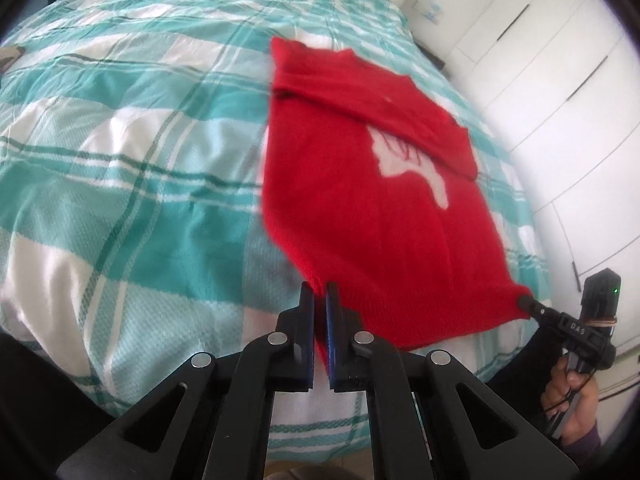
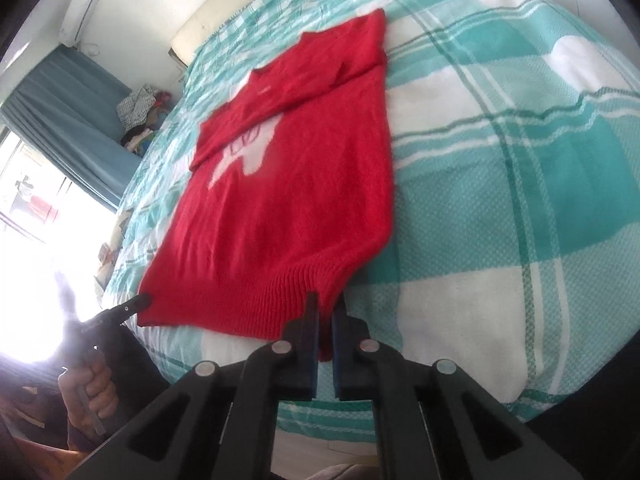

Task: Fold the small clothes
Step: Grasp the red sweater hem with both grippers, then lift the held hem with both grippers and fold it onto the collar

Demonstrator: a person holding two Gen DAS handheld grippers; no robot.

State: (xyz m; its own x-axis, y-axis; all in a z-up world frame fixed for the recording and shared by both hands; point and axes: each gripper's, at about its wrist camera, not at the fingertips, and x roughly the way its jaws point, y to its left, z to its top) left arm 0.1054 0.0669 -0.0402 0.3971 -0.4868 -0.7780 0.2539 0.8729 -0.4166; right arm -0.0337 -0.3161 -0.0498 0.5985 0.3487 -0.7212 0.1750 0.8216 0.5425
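A small red knit sweater (image 1: 372,208) with a white motif lies on the bed, its sleeves folded across the chest. My left gripper (image 1: 320,294) is shut on the hem's left corner. My right gripper (image 2: 326,304) is shut on the hem's right corner. The sweater (image 2: 288,184) stretches away from both grippers. The right gripper (image 1: 526,303) also shows in the left wrist view, at the hem's far corner. The left gripper (image 2: 142,301) shows in the right wrist view, at the other corner.
The bed has a teal and white checked cover (image 1: 140,160). White wardrobe doors (image 1: 552,60) stand along the bed's right side. A cream pillow (image 2: 224,12) lies at the head. A pile of clothes (image 2: 138,116) sits by the blue curtain and window.
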